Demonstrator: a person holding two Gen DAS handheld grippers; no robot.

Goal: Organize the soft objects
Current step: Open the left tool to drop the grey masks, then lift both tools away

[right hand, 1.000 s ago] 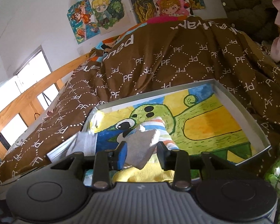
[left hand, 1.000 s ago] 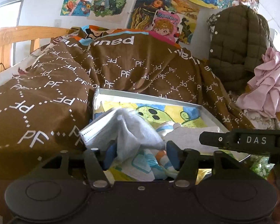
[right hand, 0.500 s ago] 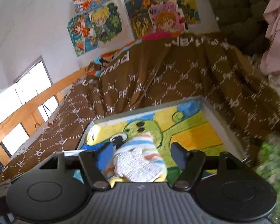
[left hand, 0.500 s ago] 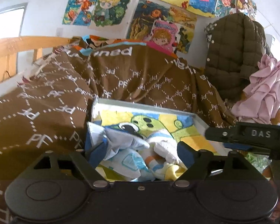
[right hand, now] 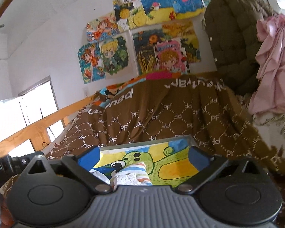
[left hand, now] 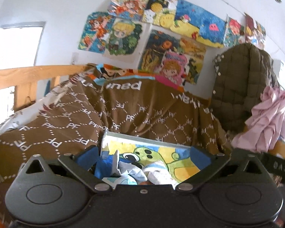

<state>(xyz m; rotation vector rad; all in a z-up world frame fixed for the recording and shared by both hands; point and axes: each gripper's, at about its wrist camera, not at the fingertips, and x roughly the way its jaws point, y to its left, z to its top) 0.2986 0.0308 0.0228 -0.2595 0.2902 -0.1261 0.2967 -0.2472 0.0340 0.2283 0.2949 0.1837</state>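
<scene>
I judge this as the gap just after a drop-off: both tools are over the shallow grey-rimmed tray (right hand: 142, 144) with the painted green cartoon creature on its floor, and neither holds anything. My left gripper (left hand: 143, 156) has its blue-padded jaws spread wide, empty; my right gripper (right hand: 144, 156) is likewise spread, nothing between the pads.

The soft things lie bunched at the near end of the tray, below the jaws. In the right wrist view I see one striped sock with orange, blue and white bands (right hand: 136, 169), a white crumpled piece (right hand: 126, 179) touching it in front. In the left wrist view there is a pale crumpled heap of cloth and printed wrapping (left hand: 127, 172) — I cannot separate it into a sure count; at least three pieces, perhaps more.

One tray, one brown blanket printed with white PF letters (left hand: 123, 117) beneath it, one olive quilted jacket (left hand: 241, 87) and one pink garment (left hand: 269, 117) hanging at the right.

Next, I'd guess, comes picking another loose soft item — none shows outside the tray, so I must look round first.
</scene>
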